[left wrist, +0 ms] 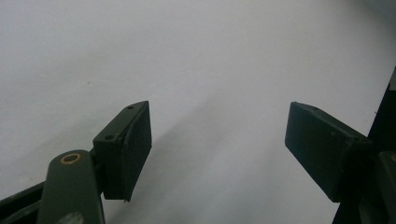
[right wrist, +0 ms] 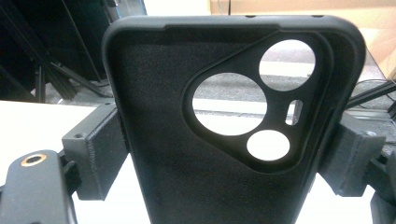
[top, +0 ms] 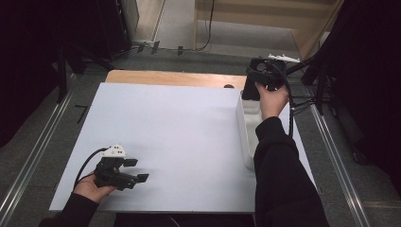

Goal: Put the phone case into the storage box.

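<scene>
A: What do we see on our left side?

B: We see our left gripper (top: 135,170) low on the white table top (top: 179,137), down near 7 o'clock. Our left hand (top: 92,189) holds it from behind. In the left gripper view its two black jaws stand wide apart, with bare white table between them. They pinch nothing.

A: And our right side?

B: Our right hand (top: 272,100) is far away, up near 1 o'clock on the table. It holds our right gripper (top: 250,90) by the far end of a long white tray (top: 246,137). The tray runs along the right edge of the table.

A: What is in that gripper?

B: A black phone case (right wrist: 224,140). In the right gripper view the two jaws press on its two long sides and pinch it. The case stands upright and we look into its inside. It has two big round holes, one smaller round hole and a thin slot for the camera.

A: Where is the case on the table?

B: At 1 o'clock, in the right gripper. We cannot tell if it touches the tray.
</scene>
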`<state>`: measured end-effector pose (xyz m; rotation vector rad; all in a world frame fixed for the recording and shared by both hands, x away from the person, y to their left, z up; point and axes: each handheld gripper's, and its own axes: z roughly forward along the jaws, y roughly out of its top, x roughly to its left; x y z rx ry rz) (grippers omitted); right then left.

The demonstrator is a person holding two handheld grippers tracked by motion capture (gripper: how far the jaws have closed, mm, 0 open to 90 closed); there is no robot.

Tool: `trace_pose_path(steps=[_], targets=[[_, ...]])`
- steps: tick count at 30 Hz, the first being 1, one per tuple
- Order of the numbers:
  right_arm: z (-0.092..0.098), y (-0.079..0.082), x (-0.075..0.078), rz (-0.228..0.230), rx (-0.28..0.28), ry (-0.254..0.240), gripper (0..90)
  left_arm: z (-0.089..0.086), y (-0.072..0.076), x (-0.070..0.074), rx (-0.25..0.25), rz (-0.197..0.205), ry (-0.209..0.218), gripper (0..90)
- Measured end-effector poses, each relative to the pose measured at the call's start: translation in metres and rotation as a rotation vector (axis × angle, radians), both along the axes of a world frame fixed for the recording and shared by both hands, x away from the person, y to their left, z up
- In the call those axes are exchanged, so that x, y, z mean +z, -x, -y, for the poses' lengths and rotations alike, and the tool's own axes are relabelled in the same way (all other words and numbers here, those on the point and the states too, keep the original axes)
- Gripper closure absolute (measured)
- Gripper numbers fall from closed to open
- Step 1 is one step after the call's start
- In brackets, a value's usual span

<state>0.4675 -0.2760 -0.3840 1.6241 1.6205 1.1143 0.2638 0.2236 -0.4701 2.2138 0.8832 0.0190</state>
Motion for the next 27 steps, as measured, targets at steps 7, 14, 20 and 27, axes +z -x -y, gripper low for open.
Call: trace_pose_path(steps=[7, 14, 20, 27], targets=[[-0.004, -0.001, -0.003, -0.008, 0.008, -0.003, 12.6, -0.001, 0.000, 0.000, -0.001, -0.001, 0.000, 23.0], [-0.006, -0.002, -0.006, -0.013, 0.012, 0.012, 12.6, -0.001, 0.000, 0.000, 0.001, -0.001, 0.003, 23.0], [-0.004, 0.000, -0.014, -0.009, 0.008, -0.007, 12.6, -0.001, 0.000, 0.001, 0.003, 0.001, -0.001, 23.0], [-0.002, 0.001, -0.021, -0.019, 0.005, -0.021, 12.5, 0.000, 0.000, 0.000, 0.006, 0.000, -0.002, 23.0]])
